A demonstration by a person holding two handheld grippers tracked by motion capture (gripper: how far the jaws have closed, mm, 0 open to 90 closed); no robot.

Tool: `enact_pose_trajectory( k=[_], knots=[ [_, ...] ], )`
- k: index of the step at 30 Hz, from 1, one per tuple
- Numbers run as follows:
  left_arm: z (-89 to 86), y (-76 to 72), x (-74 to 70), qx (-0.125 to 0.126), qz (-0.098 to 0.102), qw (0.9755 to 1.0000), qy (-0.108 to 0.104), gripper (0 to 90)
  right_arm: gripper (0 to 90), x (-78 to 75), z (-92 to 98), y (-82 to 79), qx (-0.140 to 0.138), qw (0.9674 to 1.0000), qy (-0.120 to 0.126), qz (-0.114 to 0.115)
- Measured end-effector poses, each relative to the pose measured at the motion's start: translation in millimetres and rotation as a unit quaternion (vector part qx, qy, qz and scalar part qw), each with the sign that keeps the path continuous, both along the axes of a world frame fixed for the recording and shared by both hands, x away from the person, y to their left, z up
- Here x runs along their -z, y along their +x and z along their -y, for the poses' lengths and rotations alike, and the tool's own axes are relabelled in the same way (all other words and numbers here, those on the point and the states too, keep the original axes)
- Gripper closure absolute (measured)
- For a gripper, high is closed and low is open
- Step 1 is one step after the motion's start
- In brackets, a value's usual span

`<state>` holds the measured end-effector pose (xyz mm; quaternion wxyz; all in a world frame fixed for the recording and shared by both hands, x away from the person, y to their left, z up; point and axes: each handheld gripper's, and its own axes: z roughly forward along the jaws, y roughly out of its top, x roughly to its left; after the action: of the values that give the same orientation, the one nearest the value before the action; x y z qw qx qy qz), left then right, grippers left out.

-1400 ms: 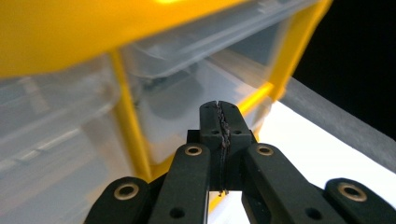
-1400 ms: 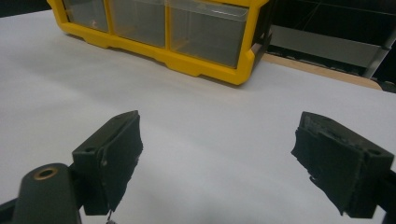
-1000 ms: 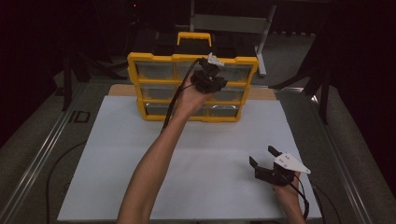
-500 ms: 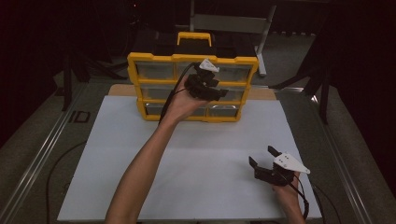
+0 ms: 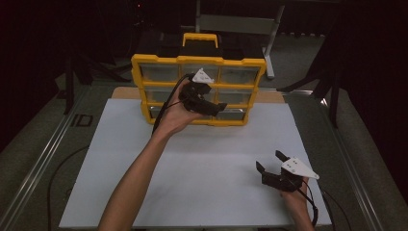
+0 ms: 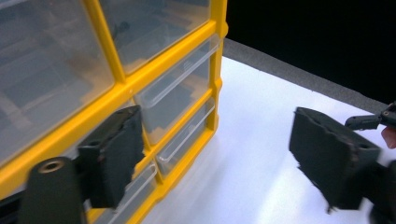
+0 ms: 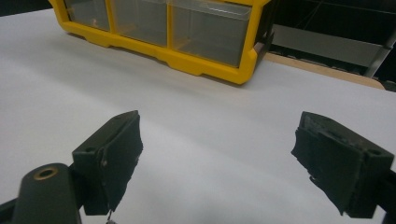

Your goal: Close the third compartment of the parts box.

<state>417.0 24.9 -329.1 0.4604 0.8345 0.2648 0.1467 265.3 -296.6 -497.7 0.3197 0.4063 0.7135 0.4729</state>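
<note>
No brand, label or lettering can be read anywhere; a small dark mark lies on the grey surface at the left edge of the high view, too small to make out. One yellow organizer (image 5: 198, 60) stands upright in the upper middle of the high view, at the far edge of the white board (image 5: 192, 173), with a black-and-yellow handle on top. Its front shows three rows of three clear drawers (image 5: 159, 72), nine in all, though the left hand covers part of the middle and bottom rows, so that count is likely rather than certain. There are two grippers. The left gripper (image 5: 208, 106) is held up in front of the organizer's middle and lower rows, its cable looping down to the left of the wrist. In the left gripper view its jaws stand wide apart with nothing between them: the left pad (image 6: 114, 156) lies over the yellow frame beside a drawer, and whether it touches the frame cannot be told, while the right pad (image 6: 329, 161) hangs over bare white board. The right gripper (image 5: 272, 161) sits in the lower right of the high view, low over the board and well apart from the organizer. In the right gripper view its jaws are also spread wide and empty, bare board between them and the organizer's bottom row across the top of the frame.
</note>
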Motion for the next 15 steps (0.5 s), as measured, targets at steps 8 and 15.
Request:
enact_pose_trajectory(
  k=[8, 15],
  knots=[
    [-16.2, -11.5, 8.2, -0.009, 0.015, 0.9998, 0.008, 10.6, 14.7, -0.1, -0.1, -0.2, 0.000, 1.0000, 0.001, 0.001],
    [-32.0, -19.9, 19.0, -0.017, 0.013, 0.9997, 0.009, 6.3, 14.7, -0.3, -0.1, -0.5, 0.000, 1.0000, 0.002, 0.001]
  ],
)
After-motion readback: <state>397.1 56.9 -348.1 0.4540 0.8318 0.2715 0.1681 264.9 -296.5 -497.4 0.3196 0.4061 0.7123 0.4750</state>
